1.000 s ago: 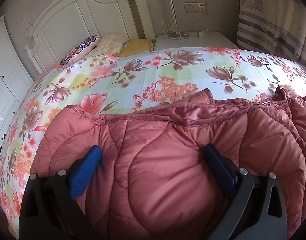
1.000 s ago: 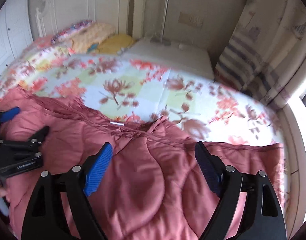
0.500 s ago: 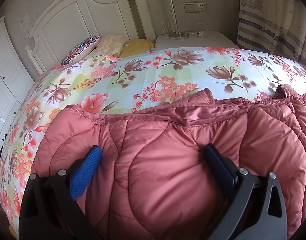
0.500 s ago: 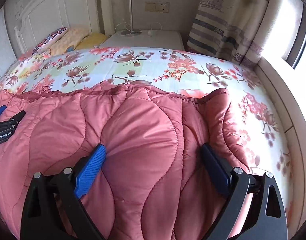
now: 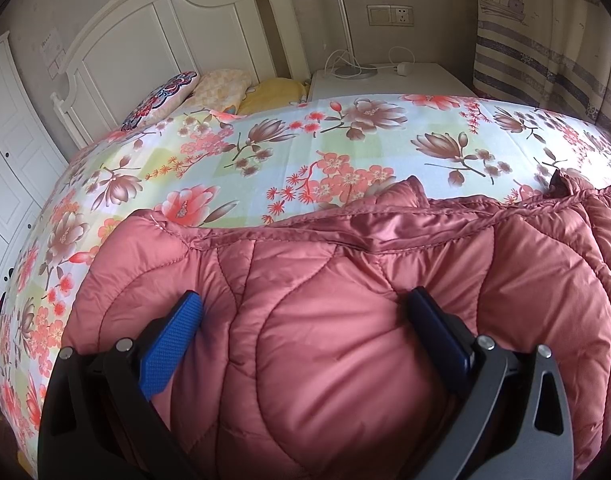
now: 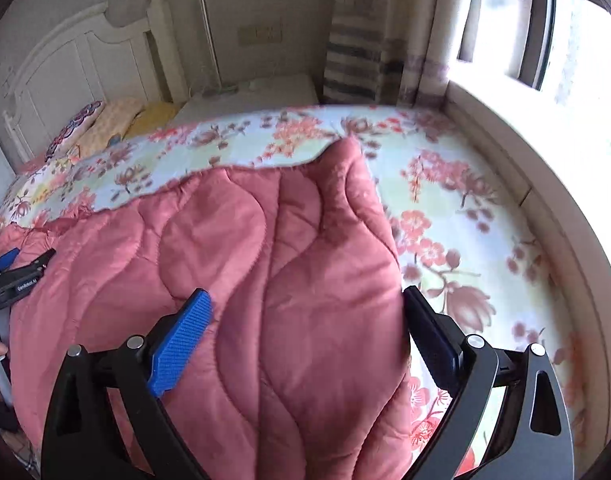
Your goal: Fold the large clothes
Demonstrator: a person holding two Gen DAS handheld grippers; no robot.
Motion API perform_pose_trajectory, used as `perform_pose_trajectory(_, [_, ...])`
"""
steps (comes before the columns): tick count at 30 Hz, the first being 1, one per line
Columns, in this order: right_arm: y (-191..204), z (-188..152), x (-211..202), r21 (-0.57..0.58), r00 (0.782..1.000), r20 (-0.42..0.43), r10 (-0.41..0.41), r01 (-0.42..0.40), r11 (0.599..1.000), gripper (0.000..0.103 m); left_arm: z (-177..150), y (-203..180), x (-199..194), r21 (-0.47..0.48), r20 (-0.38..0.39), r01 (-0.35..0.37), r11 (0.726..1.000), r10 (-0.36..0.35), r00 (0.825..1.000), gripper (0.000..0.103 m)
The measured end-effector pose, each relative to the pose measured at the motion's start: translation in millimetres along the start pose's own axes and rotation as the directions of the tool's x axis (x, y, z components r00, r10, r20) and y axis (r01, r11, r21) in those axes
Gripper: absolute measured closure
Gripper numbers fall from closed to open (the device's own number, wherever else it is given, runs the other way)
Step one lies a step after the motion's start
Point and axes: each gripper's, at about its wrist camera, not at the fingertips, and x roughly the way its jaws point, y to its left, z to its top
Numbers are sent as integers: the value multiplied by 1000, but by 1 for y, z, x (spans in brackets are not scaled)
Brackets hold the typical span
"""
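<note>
We judge folding as early: the coat [image 6: 273,280] lies spread on the bed [image 6: 465,216], both the left gripper [image 5: 305,316] and right gripper [image 6: 307,312] released, jaws wide, grasping nothing.

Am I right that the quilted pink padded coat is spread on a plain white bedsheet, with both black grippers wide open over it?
Not quite: the bedsheet is not plain white but floral, printed with pink and brown blossoms, as the left wrist view shows. The rest holds: the quilted pink padded coat lies on it, and the left gripper and right gripper stand wide open over it.
</note>
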Motion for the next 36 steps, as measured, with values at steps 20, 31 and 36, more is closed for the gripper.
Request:
perform_pose_trajectory(20, [148,-19,-6,-358,983,17,183,-164,919,7,0,0,0,-2,-1,2,1000,-2,1000,2])
perform_pose_trajectory(31, [155,-39,42,-383,979,-90,180,-201,902,4,11,14,-7,24,-70,108,994,-106,992,2])
perform_pose_trajectory(36, [154,-46,37,-373,977,-88,193,-212,903,4,13,81,-19,-162,43,157,974,-152,987,2])
